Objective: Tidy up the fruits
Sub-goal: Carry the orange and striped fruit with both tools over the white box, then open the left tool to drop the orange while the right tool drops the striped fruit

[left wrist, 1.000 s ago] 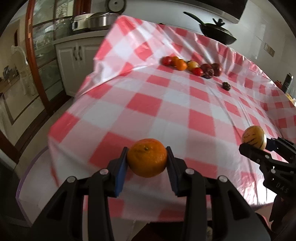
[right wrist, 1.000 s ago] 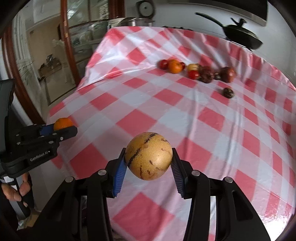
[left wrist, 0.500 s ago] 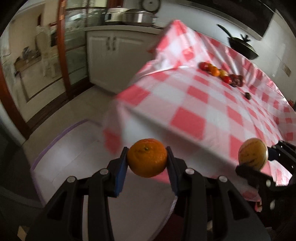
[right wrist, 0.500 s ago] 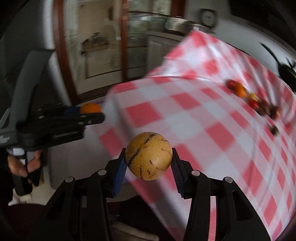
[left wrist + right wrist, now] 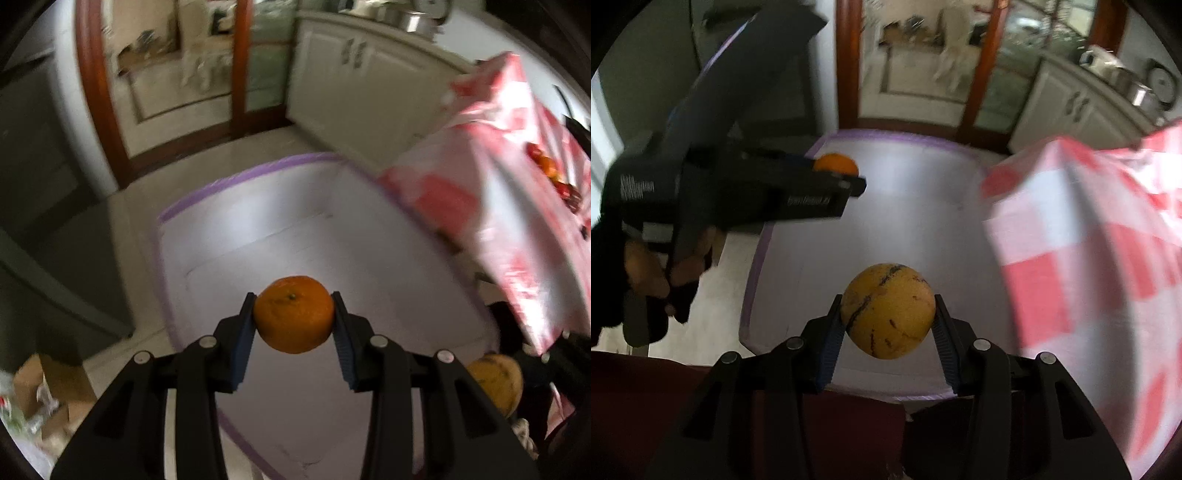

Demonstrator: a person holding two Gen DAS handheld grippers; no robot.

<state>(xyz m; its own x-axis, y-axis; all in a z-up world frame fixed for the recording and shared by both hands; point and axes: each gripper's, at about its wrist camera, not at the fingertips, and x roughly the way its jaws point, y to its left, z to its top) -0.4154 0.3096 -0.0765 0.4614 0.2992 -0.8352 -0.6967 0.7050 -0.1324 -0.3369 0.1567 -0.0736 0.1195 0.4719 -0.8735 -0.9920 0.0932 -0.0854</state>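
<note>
From the left wrist view, the left gripper (image 5: 294, 320) tilts downward over a white mat (image 5: 295, 229) with a purple border on the floor, its blue-padded fingers (image 5: 243, 338) pinching an orange (image 5: 294, 314) between their tips. Ahead of the fingers the mat lies open; to their right hangs the blurred edge of the red-and-white checked tablecloth (image 5: 517, 206), with a row of small fruits (image 5: 550, 173) on top near the frame edge. Low on the right, a yellow melon (image 5: 496, 382) shows beside the right finger. From the right wrist view, the right gripper (image 5: 888, 325) also points down at the mat (image 5: 923, 206), fingers (image 5: 831, 339) clamped on the streaked yellow melon (image 5: 888, 311). Left of and beyond its fingers, the left gripper (image 5: 849, 177) is held level in a hand (image 5: 653, 273), the orange (image 5: 836, 164) at its tip above the mat's far left corner. The tablecloth (image 5: 1089, 258) drapes close on the right
</note>
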